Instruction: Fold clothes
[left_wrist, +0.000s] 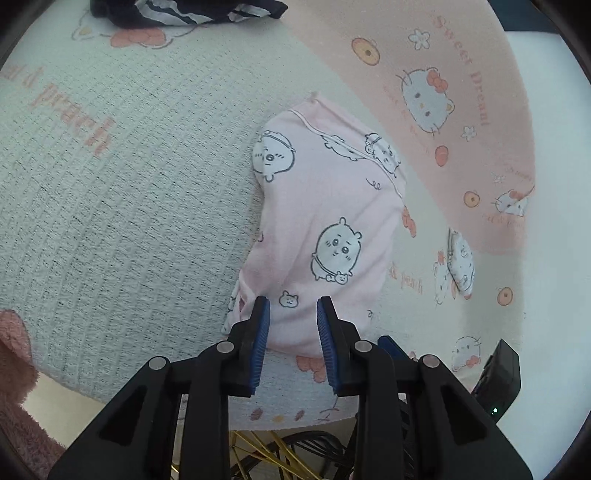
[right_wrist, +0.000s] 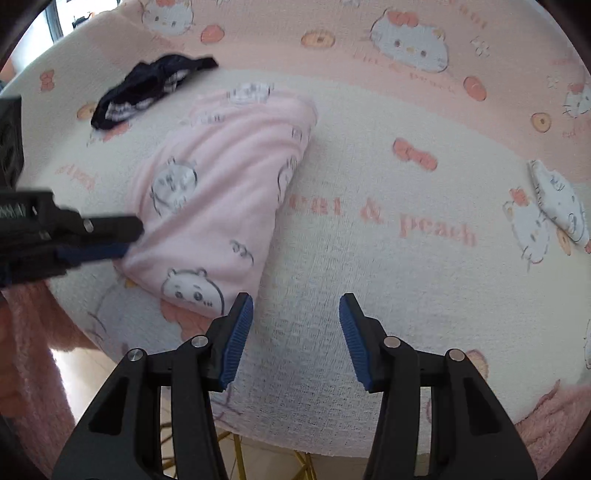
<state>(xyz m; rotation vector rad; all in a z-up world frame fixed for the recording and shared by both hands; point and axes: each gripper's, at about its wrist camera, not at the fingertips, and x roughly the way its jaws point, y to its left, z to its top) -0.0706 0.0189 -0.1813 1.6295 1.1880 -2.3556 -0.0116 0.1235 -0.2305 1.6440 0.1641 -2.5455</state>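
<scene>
Our left gripper narrowly parted above the near edge of the folded pink garment, our right gripper gaping wide just right of that garment, garment on the cartoon-print blanket, pale pink with cartoon animals, dark striped garment beyond it

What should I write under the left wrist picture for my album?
Open left gripper hovers at the near edge of a folded pink pajama on the kitty blanket.

A cartoon-cat printed blanket covers what seems to be a small desk. On it lie a folded pink garment, a dark striped garment and a small white folded piece.
</scene>
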